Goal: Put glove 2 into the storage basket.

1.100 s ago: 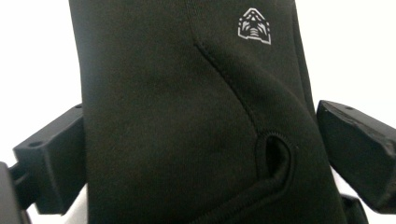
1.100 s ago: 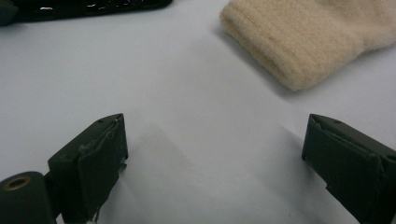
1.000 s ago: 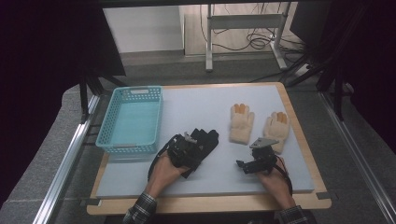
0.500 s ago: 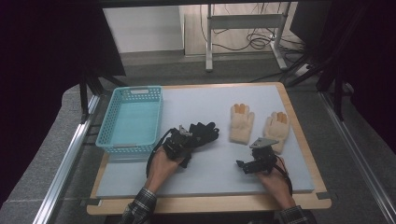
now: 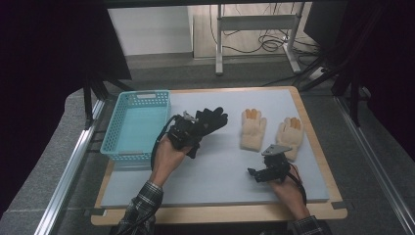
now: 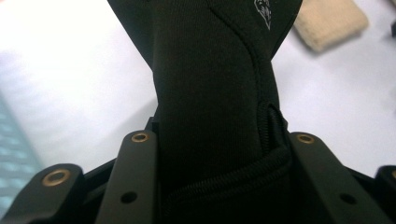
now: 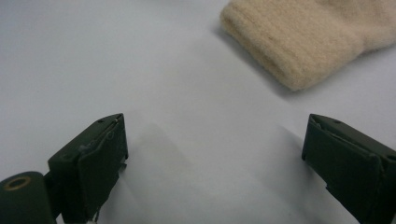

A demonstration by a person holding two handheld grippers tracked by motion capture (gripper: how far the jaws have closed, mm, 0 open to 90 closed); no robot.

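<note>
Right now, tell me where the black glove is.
In the high view the black glove is clamped in the left gripper, just right of the blue basket, left of the two cream gloves.

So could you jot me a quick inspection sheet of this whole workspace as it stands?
Surface: pale grey mat on a wooden table.
Job's things: black glove pinched at the cuff and lifted; empty turquoise basket at the left.
Clutter: two cream gloves lying flat.
Tongs: left tongs have just closed onto the black glove; right tongs open above the mat, holding nothing.
Cables: a black lead loops from the left tongs.
Surroundings: metal desk frame with floor wires behind.
</note>
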